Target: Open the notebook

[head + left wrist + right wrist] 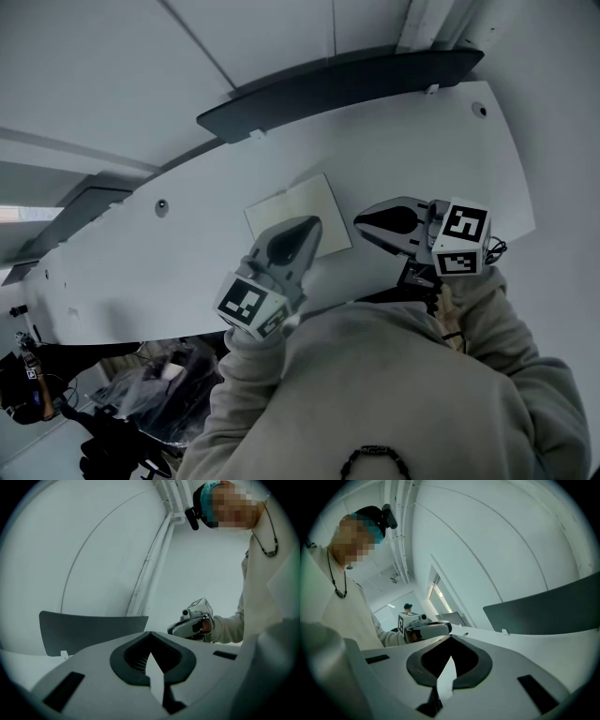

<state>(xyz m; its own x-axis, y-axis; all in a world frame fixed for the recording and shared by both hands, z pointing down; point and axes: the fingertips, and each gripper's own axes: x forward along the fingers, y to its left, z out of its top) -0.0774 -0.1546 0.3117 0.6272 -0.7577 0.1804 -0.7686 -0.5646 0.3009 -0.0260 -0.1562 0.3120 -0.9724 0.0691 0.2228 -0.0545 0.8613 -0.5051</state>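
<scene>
We see a white curved desk (141,272). One thing lies on it: a pale notebook (300,208), flat, looks closed, near the middle, skewed to the desk edge. A dark panel (337,89) stands along the far edge. One grommet (161,206) sits in the top, left of the notebook and well apart.
</scene>
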